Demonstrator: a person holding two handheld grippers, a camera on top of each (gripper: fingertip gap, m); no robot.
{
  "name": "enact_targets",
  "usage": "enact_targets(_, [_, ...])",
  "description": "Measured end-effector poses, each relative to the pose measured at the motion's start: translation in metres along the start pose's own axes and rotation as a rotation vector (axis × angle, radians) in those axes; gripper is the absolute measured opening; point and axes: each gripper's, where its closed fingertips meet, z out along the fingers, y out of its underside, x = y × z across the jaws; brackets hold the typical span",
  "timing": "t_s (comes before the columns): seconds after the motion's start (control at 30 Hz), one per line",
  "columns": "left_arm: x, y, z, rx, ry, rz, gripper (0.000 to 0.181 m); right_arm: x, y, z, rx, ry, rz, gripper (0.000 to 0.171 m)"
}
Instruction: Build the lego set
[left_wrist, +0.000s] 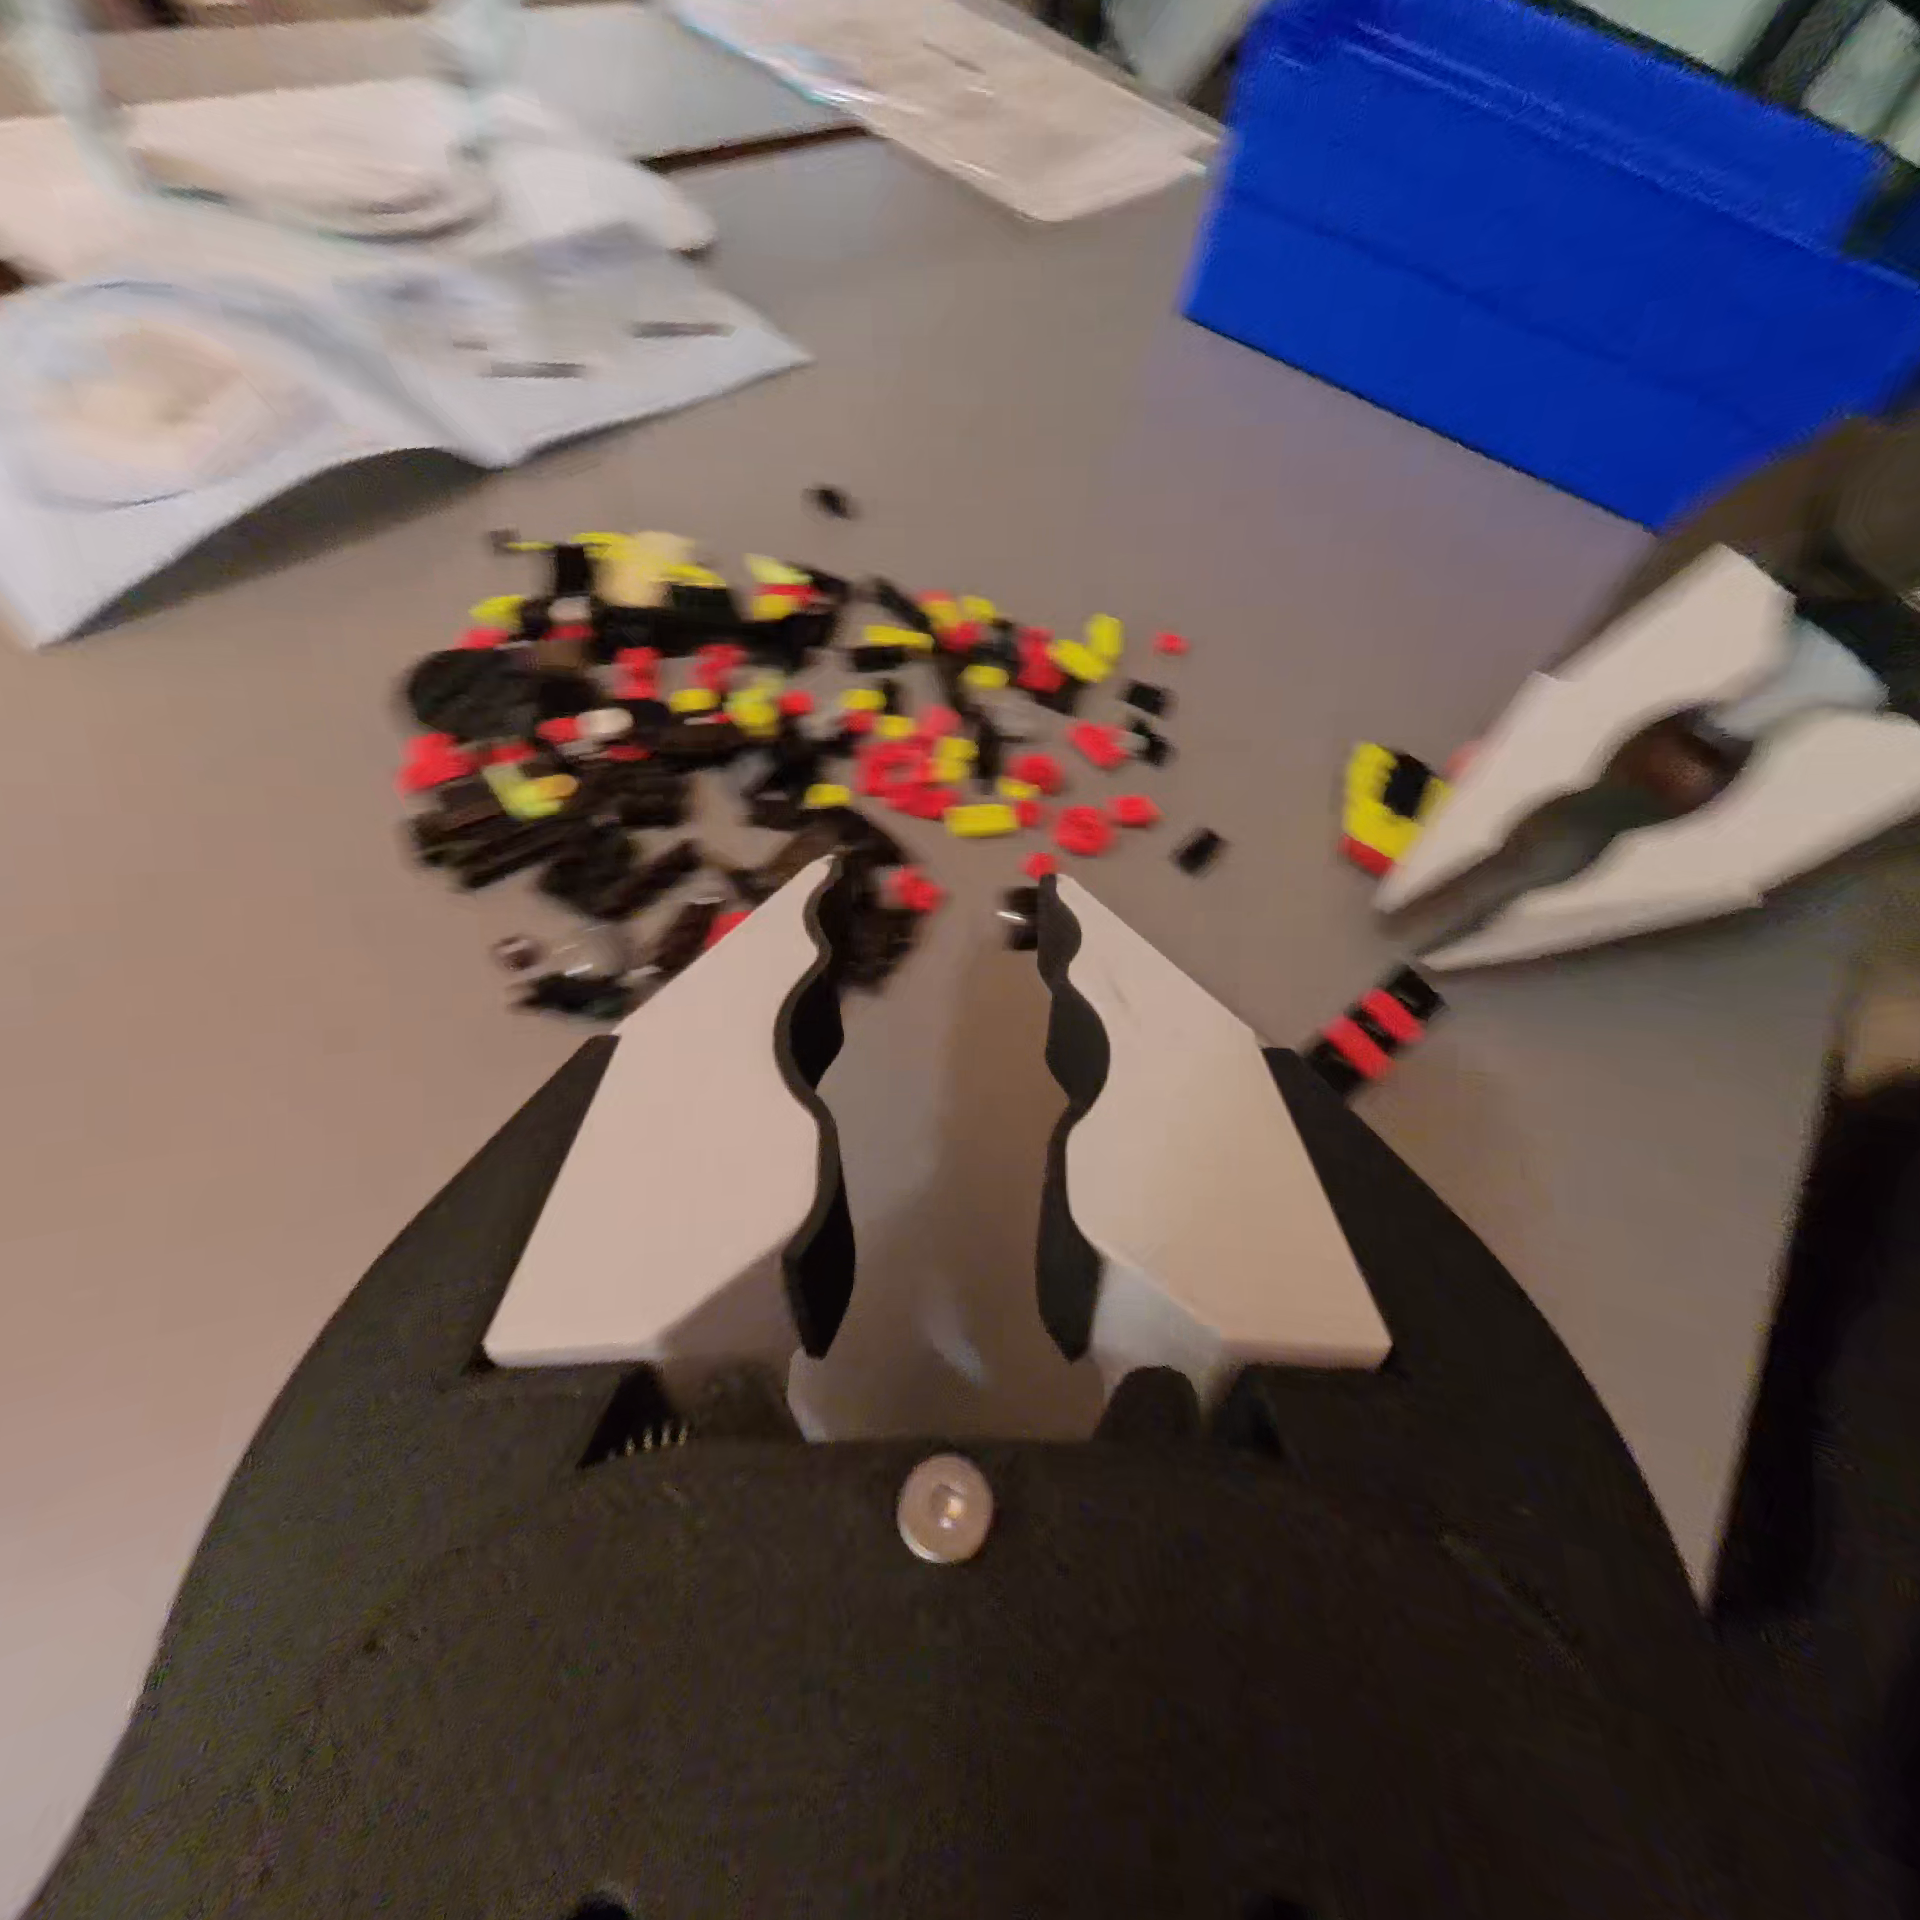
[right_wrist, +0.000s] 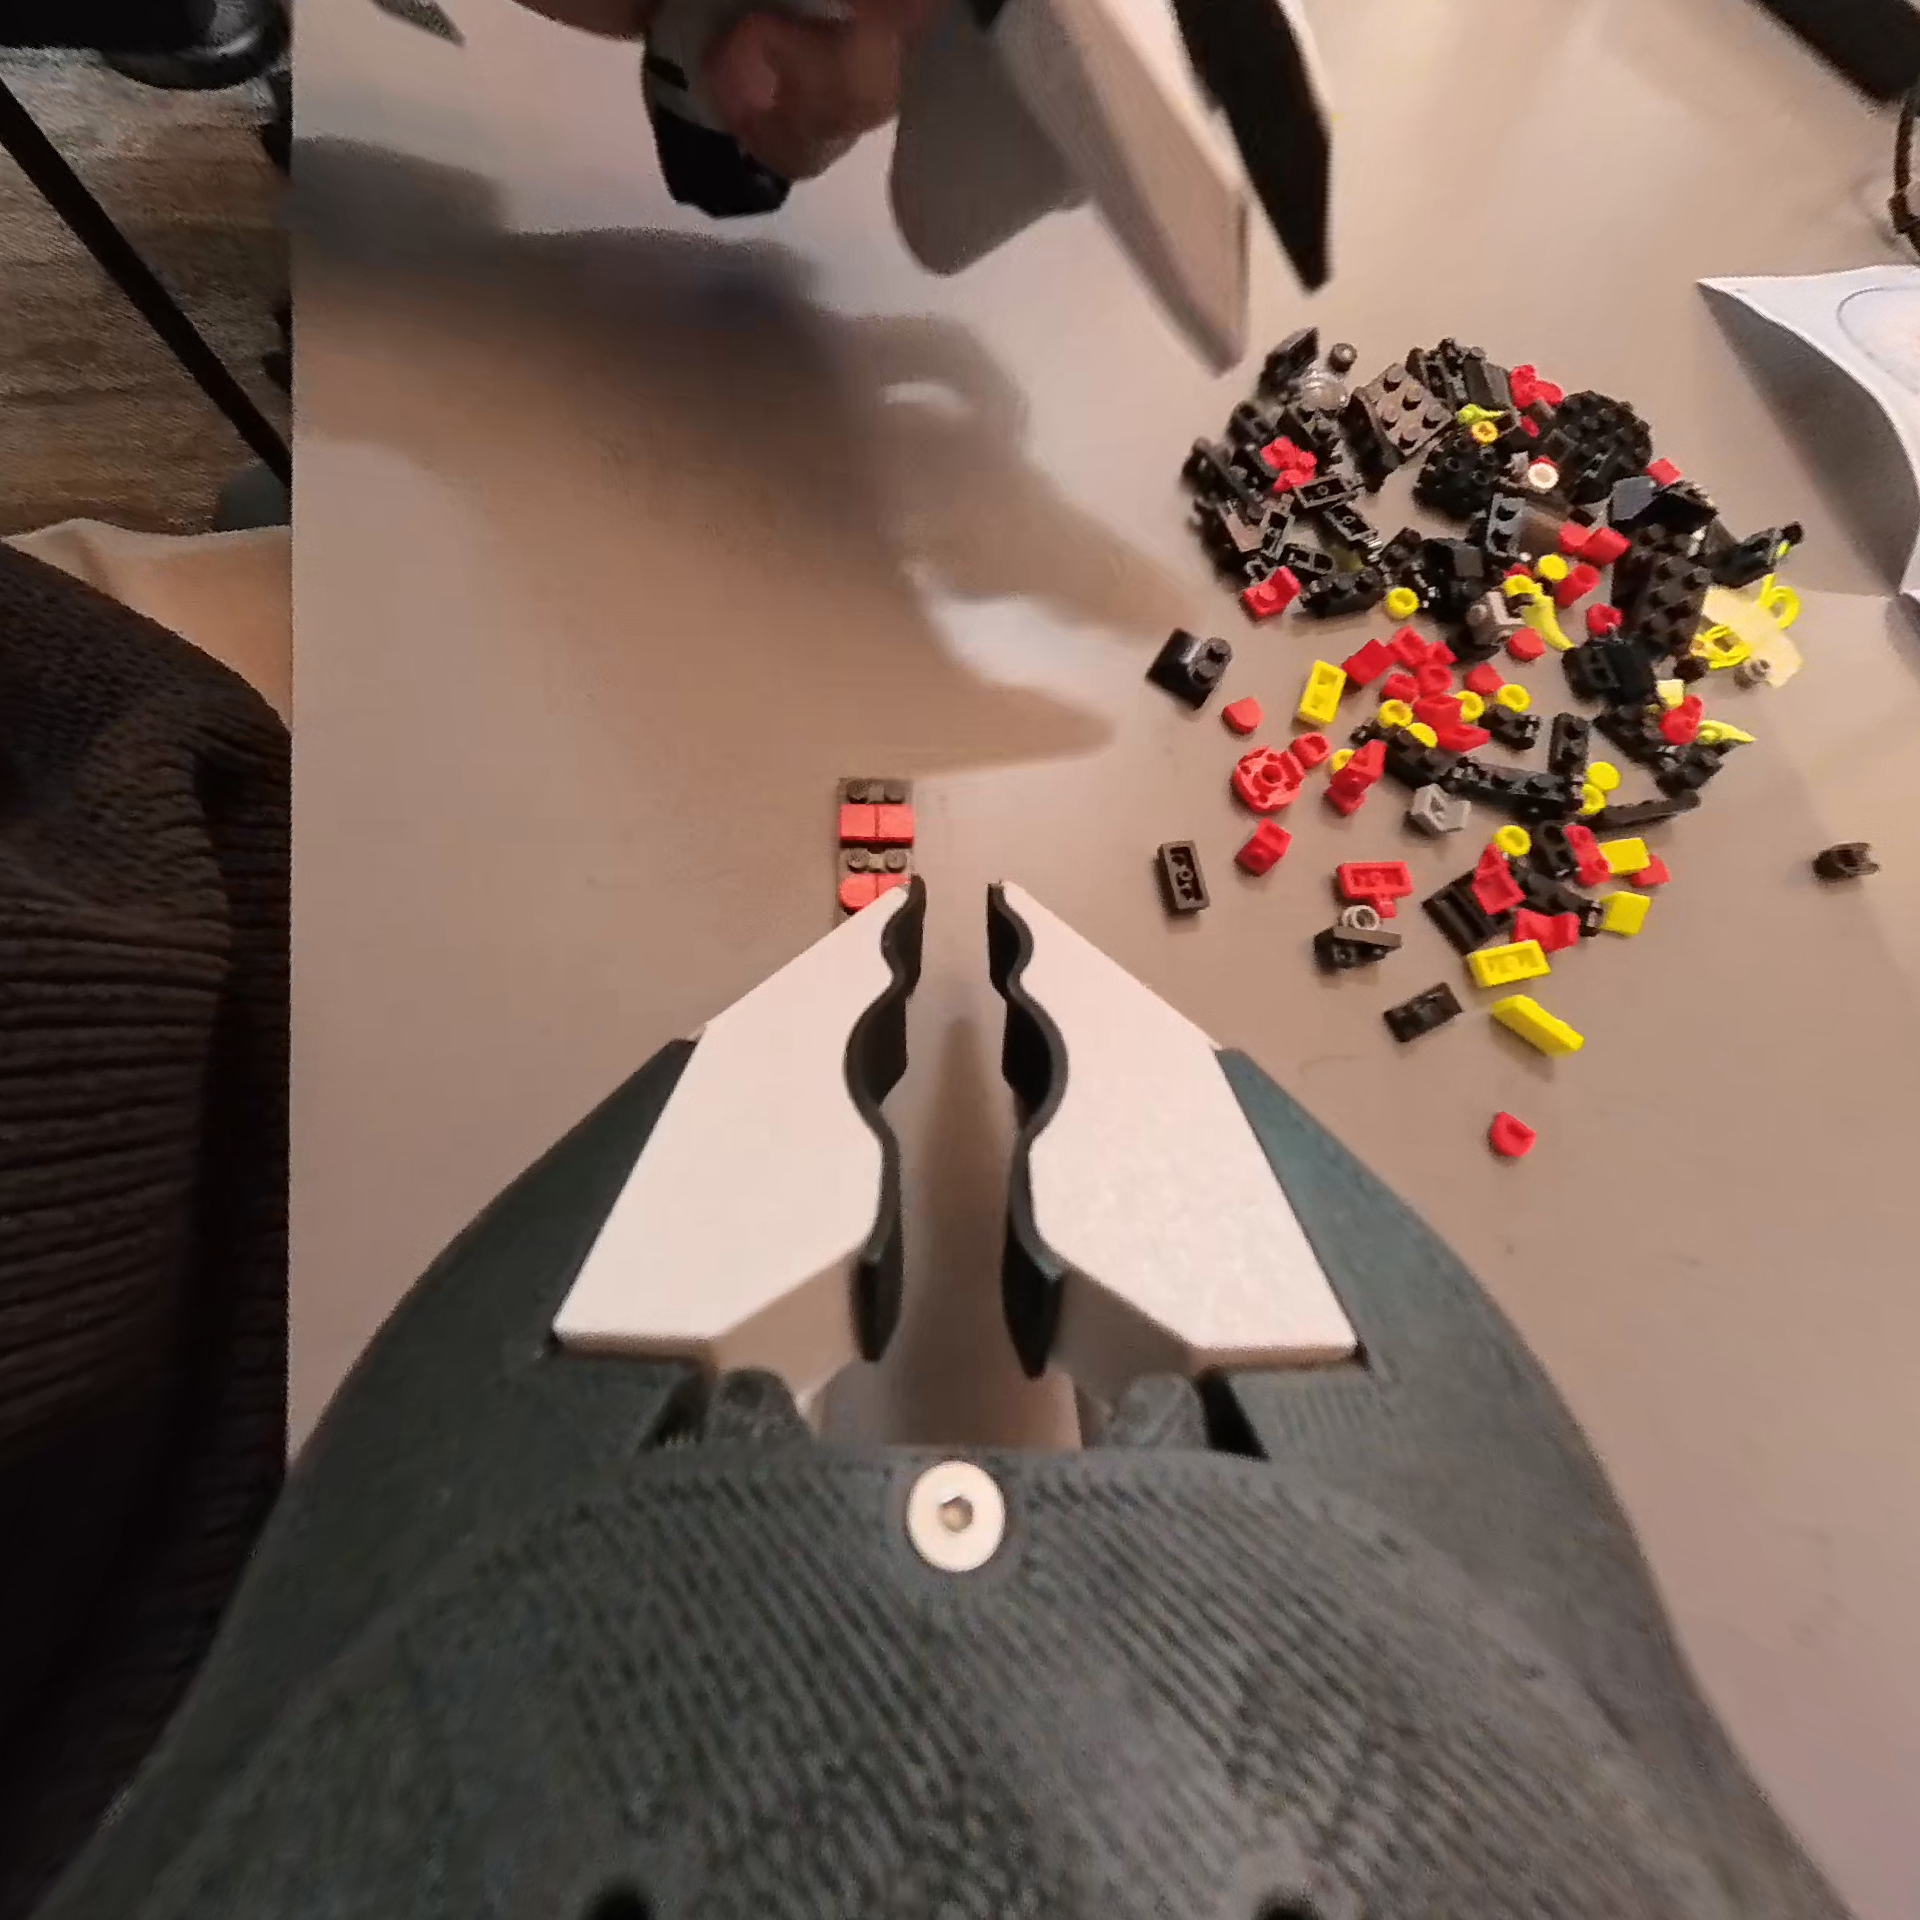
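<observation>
Closest to me on the grey table (right_wrist: 623, 623), my right gripper (right_wrist: 954, 891) hangs with its fingers a narrow gap apart and nothing between them; just past its left fingertip lies a short black strip with red pieces (right_wrist: 875, 844) on it. My left gripper (left_wrist: 935, 883) is spread wider, also empty, its tips over the near edge of the loose pile of black, red and yellow bricks (left_wrist: 790, 738). To the right of that pile, by the right gripper's tips in the left wrist view, I see a small yellow, black and red block (left_wrist: 1387, 805), blurred. Farther back lie an open instruction booklet (left_wrist: 343, 395) and a blue bin (left_wrist: 1538, 239).
</observation>
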Motion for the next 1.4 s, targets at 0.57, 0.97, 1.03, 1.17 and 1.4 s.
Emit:
enact_targets(0.57, [0.108, 0.067, 0.031, -0.349, 0.309, 0.301, 0.017, -0.017, 0.010, 0.015, -0.053, -0.106, 0.098, 0.014])
enact_targets(0.97, [0.110, 0.070, 0.031, -0.395, 0.269, 0.379, 0.017, -0.017, 0.010, 0.014, -0.066, -0.101, 0.065, 0.013])
enact_targets(1.03, [0.110, 0.071, 0.030, -0.406, 0.250, 0.400, 0.019, -0.017, 0.010, 0.014, -0.063, -0.106, 0.080, 0.013])
enact_targets(1.17, [0.110, 0.072, 0.029, -0.409, 0.241, 0.412, 0.019, -0.016, 0.008, 0.013, -0.040, -0.129, 0.130, 0.013])
enact_targets(1.4, [0.109, 0.070, 0.028, -0.400, 0.232, 0.422, 0.020, -0.014, 0.003, 0.011, 0.003, -0.156, 0.224, 0.013])
